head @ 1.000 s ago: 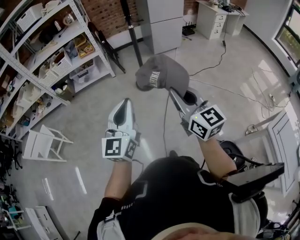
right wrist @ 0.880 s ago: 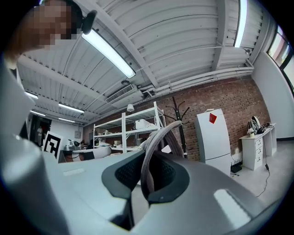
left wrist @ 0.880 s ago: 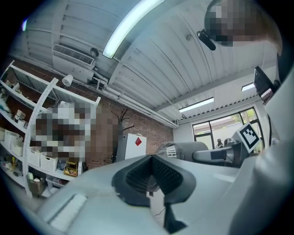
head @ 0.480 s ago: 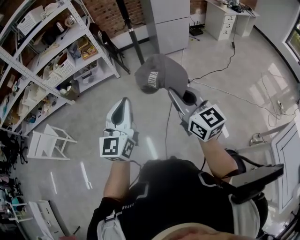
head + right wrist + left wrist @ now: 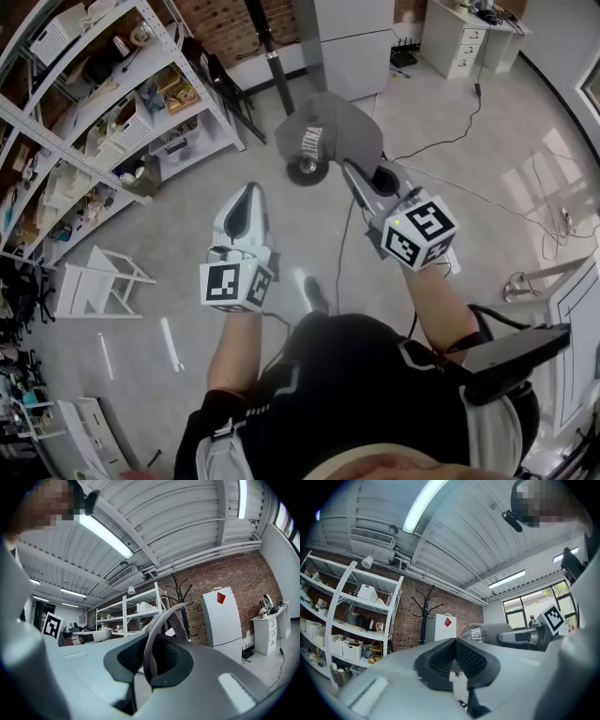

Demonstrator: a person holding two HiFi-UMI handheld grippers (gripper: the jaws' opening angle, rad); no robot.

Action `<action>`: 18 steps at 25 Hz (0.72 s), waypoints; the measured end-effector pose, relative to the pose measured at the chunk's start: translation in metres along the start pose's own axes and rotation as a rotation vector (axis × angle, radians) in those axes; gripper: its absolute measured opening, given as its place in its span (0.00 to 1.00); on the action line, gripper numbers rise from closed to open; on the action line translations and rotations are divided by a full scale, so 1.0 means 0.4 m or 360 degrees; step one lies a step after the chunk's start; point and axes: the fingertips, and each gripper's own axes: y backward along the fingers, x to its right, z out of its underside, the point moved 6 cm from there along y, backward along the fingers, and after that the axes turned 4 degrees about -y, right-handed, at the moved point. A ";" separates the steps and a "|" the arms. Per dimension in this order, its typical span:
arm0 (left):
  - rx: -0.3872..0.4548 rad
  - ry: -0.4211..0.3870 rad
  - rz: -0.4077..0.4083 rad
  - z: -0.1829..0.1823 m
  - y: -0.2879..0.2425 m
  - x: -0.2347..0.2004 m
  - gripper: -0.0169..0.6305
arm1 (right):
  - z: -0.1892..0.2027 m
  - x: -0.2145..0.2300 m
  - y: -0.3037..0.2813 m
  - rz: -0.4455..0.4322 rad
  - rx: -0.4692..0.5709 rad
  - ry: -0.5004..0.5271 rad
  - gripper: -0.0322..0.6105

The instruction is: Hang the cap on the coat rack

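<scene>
In the head view my right gripper (image 5: 359, 184) is shut on the brim of a grey cap (image 5: 326, 134) and holds it up in front of me. The cap hangs just over the round base (image 5: 307, 171) of the black coat rack (image 5: 266, 39). The right gripper view shows the cap's brim (image 5: 161, 625) edge-on between the pads, with the coat rack's hooks (image 5: 180, 590) beyond it. My left gripper (image 5: 247, 201) is to the left of the cap, shut and holding nothing. From the left gripper view the coat rack (image 5: 424, 613) stands ahead and the cap (image 5: 487, 632) is to the right.
Metal shelving (image 5: 103, 103) full of boxes lines the left wall. A white cabinet (image 5: 352, 42) stands right of the coat rack, and a white drawer unit (image 5: 464, 42) further right. A tipped white stool (image 5: 94, 281) lies at the left. Cables (image 5: 487, 197) run across the floor.
Both grippers and the cap have come closer to the coat rack. The rack's base now shows directly under the cap. The grip on the cap is unchanged.
</scene>
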 end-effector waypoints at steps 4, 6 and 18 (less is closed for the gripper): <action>0.0024 -0.0007 0.0022 0.001 -0.066 -0.078 0.03 | -0.014 0.020 -0.098 0.0023 0.0008 0.0017 0.11; 0.0034 -0.0007 0.0030 -0.008 -0.108 -0.121 0.03 | -0.032 0.028 -0.151 0.0026 0.0015 0.0035 0.11; 0.0051 -0.0032 0.0091 -0.023 -0.326 -0.313 0.03 | -0.080 0.092 -0.428 0.0090 0.0031 0.0099 0.11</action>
